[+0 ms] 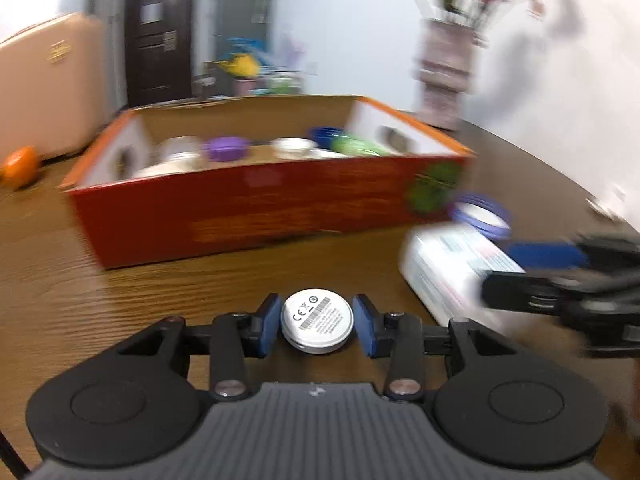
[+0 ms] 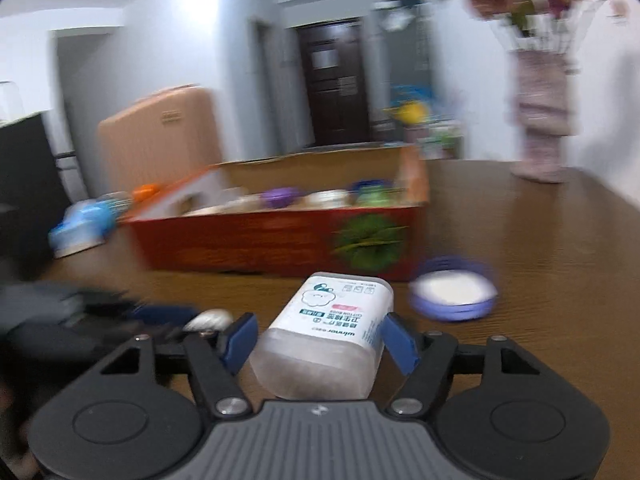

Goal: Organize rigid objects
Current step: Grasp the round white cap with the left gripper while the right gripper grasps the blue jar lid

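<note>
Bench (image 1: 120,300): wood-look surface, brown, visible grain, slight sheen. Round puck (image 1: 317,320): smooth white plastic face with printed markings, satin finish. Left claw (image 1: 317,326): matt black plastic links, blue rubbery-looking pads, bright metal pivot screws; ribbed matt grey housing behind. Cotton-bud box (image 2: 328,332): frosted translucent plastic body, smooth printed paper label. Right claw (image 2: 318,340): same matt black plastic and blue pads. Carton (image 1: 248,208): cardboard, red printed outside, raw brown inside wall. Small dish (image 2: 454,290): purple rim, white inside, glossy; material not resolvable through blur.
</note>
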Motion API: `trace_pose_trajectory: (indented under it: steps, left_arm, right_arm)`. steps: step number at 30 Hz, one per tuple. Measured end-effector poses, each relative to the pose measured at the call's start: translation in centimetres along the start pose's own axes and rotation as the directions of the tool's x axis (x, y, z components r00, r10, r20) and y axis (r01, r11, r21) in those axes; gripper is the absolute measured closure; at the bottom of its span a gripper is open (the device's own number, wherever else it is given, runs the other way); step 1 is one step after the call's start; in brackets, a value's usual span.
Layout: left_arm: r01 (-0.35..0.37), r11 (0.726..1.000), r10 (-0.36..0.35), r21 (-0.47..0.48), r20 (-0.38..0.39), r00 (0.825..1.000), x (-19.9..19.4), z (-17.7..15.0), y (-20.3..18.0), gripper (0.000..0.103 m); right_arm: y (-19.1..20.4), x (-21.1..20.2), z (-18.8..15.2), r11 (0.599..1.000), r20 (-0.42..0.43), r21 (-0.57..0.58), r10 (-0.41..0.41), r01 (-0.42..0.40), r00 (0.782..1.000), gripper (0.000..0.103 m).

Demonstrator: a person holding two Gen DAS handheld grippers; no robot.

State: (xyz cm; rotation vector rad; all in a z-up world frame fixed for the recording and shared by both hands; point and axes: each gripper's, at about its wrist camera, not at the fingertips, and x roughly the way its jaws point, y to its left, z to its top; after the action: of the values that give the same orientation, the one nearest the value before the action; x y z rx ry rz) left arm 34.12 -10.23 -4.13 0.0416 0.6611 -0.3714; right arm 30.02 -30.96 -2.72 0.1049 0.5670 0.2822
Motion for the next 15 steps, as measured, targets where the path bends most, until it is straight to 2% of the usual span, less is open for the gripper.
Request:
trace_pose_trajectory:
  steps: [1,2,4,5,6,8,10,12,15]
  left_arm:
    - [-0.016,0.999,0.016,-0.033,0.003,1.000,-0.2,0.1,1.0,0.063]
    - [-0.024,0.998,0.024,-0.058,0.008,1.000,-0.3,0.3,1.8,0.063]
    - [-0.033,0.996,0.035,-0.089,0.025,0.999,-0.8,0.5,3.0,0.063]
    - [-0.036,0.995,0.039,-0.093,0.029,0.999,-0.9,0.6,3.2,0.063]
    - [-0.036,0.995,0.039,-0.098,0.029,0.999,-0.9,0.6,3.4,0.063]
    - [-0.031,0.994,0.033,-0.103,0.024,0.999,-0.8,0.6,3.5,0.063]
    - [-0.026,0.995,0.028,-0.097,0.023,0.999,-0.7,0.6,3.5,0.063]
    - [-0.024,0.995,0.027,-0.099,0.027,0.999,-0.8,0.7,3.6,0.063]
    - [-0.028,0.994,0.033,-0.105,0.041,0.999,-1.3,0.4,3.7,0.063]
  right_arm:
    - [-0.1,-0.3,0.1,0.999,0.006,0.011,0.049,-0.049,0.999,0.045]
    - [-0.3,-0.5,0.3,0.998,0.026,0.028,0.050,-0.051,0.998,0.040]
    - [-1.6,-0.8,0.9,0.997,0.075,0.073,-0.043,0.037,0.996,0.031]
    - [-2.4,-0.6,1.2,0.990,0.085,0.092,-0.112,0.105,0.990,0.025]
    - [-3.3,0.0,1.5,0.982,0.084,0.099,-0.170,0.161,0.982,0.023]
    - [-4.8,2.1,2.1,0.960,0.017,0.083,-0.271,0.268,0.963,0.025]
    - [-5.6,4.3,2.6,0.927,-0.061,0.045,-0.368,0.371,0.928,0.025]
    - [-6.0,5.9,3.0,0.916,-0.094,0.013,-0.398,0.401,0.912,0.024]
    - [-6.8,7.3,3.6,0.918,-0.107,0.024,-0.392,0.397,0.914,0.027]
